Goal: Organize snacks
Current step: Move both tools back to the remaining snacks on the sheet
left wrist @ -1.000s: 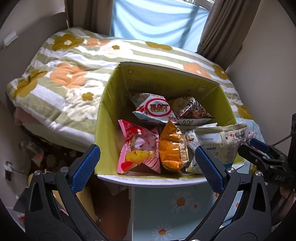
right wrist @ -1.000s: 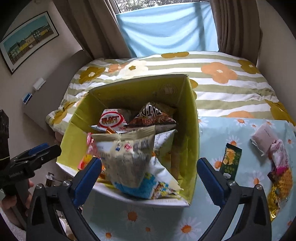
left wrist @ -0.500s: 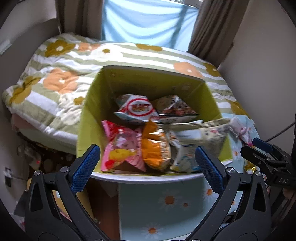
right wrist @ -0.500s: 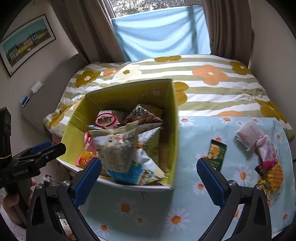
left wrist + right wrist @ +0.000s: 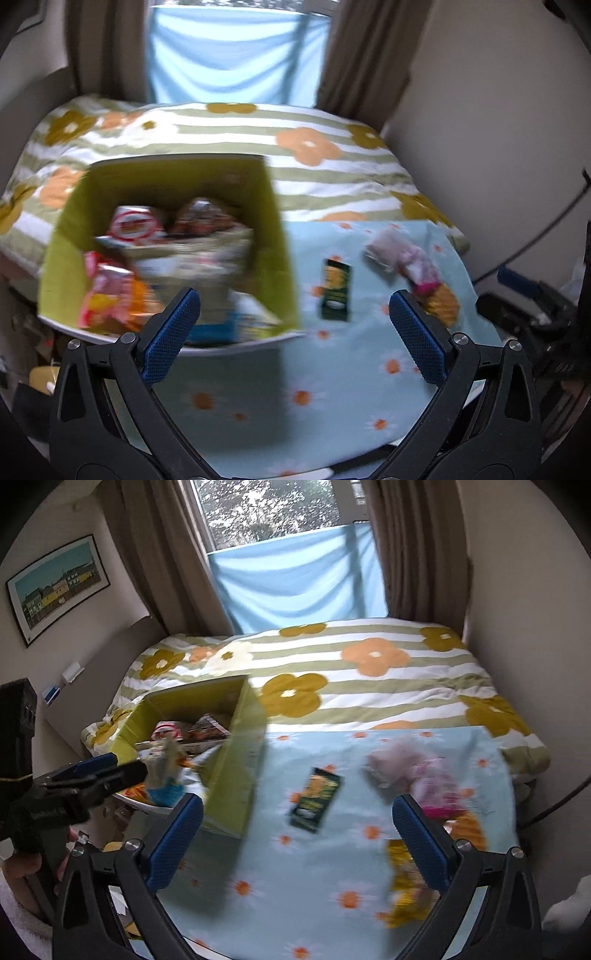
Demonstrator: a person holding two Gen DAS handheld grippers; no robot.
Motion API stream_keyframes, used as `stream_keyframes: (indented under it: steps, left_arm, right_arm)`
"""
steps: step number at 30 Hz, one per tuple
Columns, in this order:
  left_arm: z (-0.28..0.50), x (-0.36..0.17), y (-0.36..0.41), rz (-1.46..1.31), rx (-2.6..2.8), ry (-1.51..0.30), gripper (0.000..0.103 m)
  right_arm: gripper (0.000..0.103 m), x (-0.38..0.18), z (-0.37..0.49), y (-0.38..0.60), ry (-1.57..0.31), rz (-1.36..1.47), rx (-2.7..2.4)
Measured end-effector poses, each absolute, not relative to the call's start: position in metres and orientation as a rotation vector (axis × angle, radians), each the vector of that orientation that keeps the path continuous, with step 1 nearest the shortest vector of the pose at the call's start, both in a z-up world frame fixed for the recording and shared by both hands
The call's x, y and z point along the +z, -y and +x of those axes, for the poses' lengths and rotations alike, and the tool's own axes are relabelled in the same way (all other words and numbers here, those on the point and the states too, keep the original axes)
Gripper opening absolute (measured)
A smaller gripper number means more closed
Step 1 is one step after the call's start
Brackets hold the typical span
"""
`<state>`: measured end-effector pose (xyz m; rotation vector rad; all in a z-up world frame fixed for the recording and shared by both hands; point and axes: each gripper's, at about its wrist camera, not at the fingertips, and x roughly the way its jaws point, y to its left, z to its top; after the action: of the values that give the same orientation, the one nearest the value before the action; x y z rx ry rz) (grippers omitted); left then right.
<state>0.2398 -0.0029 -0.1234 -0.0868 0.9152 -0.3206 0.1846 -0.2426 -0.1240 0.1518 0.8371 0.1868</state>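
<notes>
Both grippers spread, empty: right gripper best squared over dark green flat packet, frame centre, before clenching.

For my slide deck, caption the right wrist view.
Open right gripper over daisy tablecloth, green snack box left, loose packets ahead.

Snack packets in yellow-green cardboard box: motion-blurred, print unreadable. Dark green flat packet: label smeared. Pink and orange wrapped snacks: blurred, partly hidden behind blue-padded fingers. Daisy-print light blue tablecloth: cut off at bottom edge.
</notes>
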Motion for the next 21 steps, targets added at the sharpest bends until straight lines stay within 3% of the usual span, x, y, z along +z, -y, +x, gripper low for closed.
stream_keyframes:
  steps: [11,21]
  left_arm:
    - [0.206,-0.158,0.141,-0.086,-0.458,-0.996,0.102]
    - [0.196,-0.213,0.214,-0.082,-0.529,-1.093,0.102]
  right_arm:
    - [0.102,-0.129,0.166,0.363,-0.857,0.147,0.154]
    - [0.102,-0.184,0.173,0.419,-0.899,0.169,0.203]
